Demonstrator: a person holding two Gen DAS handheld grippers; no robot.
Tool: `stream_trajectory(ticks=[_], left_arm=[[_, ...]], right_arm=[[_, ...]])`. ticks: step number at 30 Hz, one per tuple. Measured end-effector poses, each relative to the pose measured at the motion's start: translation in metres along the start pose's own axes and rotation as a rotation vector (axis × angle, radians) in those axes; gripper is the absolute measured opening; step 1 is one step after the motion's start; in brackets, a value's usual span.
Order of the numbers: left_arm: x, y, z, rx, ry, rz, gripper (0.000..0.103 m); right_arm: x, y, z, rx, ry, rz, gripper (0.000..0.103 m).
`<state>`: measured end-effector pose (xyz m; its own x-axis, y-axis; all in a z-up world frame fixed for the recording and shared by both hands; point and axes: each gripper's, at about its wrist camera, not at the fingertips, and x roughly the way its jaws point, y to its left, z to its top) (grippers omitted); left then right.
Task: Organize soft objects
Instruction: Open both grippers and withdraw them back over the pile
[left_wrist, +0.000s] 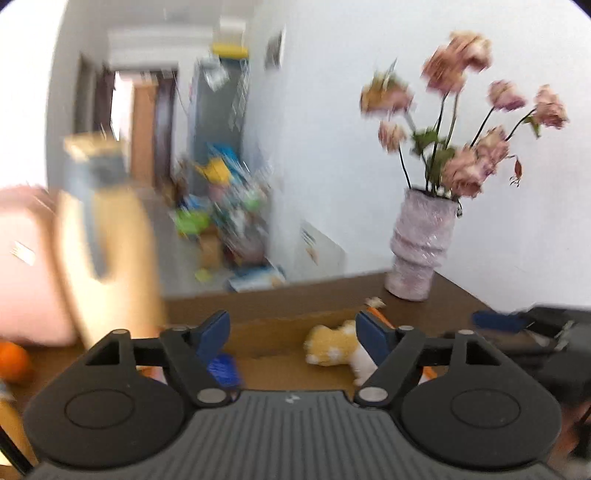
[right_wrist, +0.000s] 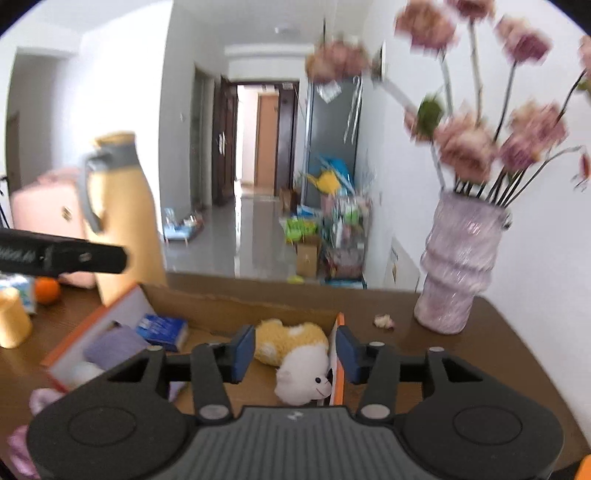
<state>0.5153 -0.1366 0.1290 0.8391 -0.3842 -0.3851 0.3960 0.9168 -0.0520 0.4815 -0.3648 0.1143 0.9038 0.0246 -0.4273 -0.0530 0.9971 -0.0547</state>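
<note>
A yellow and white plush toy (right_wrist: 291, 347) lies in an open cardboard box (right_wrist: 236, 306) with orange-edged flaps on a brown table. It shows in the left wrist view too, as plush toy (left_wrist: 334, 349). My right gripper (right_wrist: 295, 350) hangs open just above the box, with the plush seen past its blue pads and gaps on both sides. My left gripper (left_wrist: 291, 328) is open wide over the box (left_wrist: 280, 325) and holds nothing. A blue packet (right_wrist: 162, 330) and a purple cloth (right_wrist: 114, 347) lie in the box's left part. A pink fluffy item (right_wrist: 40, 398) rests outside it, at the lower left.
A pale ribbed vase (right_wrist: 458, 266) of pink flowers stands at the right rear of the table (right_wrist: 461, 354). A tall yellow jug (right_wrist: 122, 218), an orange (right_wrist: 47, 290) and a yellow cup (right_wrist: 13, 321) stand left of the box. A fallen bloom (right_wrist: 384, 320) lies near the vase.
</note>
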Motion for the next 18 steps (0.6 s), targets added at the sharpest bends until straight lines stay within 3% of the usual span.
stream_trajectory(ticks=[2, 5, 10, 13, 18], left_arm=[[-0.043, 0.001, -0.01, 0.044, -0.067, 0.063, 0.086], [-0.098, -0.003, -0.036, 0.086, -0.135, 0.137, 0.091], [-0.171, -0.021, -0.116, 0.117, -0.225, 0.235, 0.101], [-0.205, -0.031, -0.165, 0.074, -0.215, 0.286, 0.101], [-0.243, -0.038, -0.221, -0.025, -0.192, 0.331, 0.101]], right_arm=[[-0.032, 0.001, -0.003, -0.005, -0.043, 0.009, 0.063], [-0.077, 0.007, -0.018, -0.01, -0.091, 0.03, 0.071], [-0.149, 0.021, -0.084, -0.015, -0.193, 0.122, 0.082], [-0.186, 0.029, -0.133, -0.022, -0.258, 0.155, 0.087], [-0.224, 0.035, -0.198, -0.007, -0.279, 0.164, 0.088]])
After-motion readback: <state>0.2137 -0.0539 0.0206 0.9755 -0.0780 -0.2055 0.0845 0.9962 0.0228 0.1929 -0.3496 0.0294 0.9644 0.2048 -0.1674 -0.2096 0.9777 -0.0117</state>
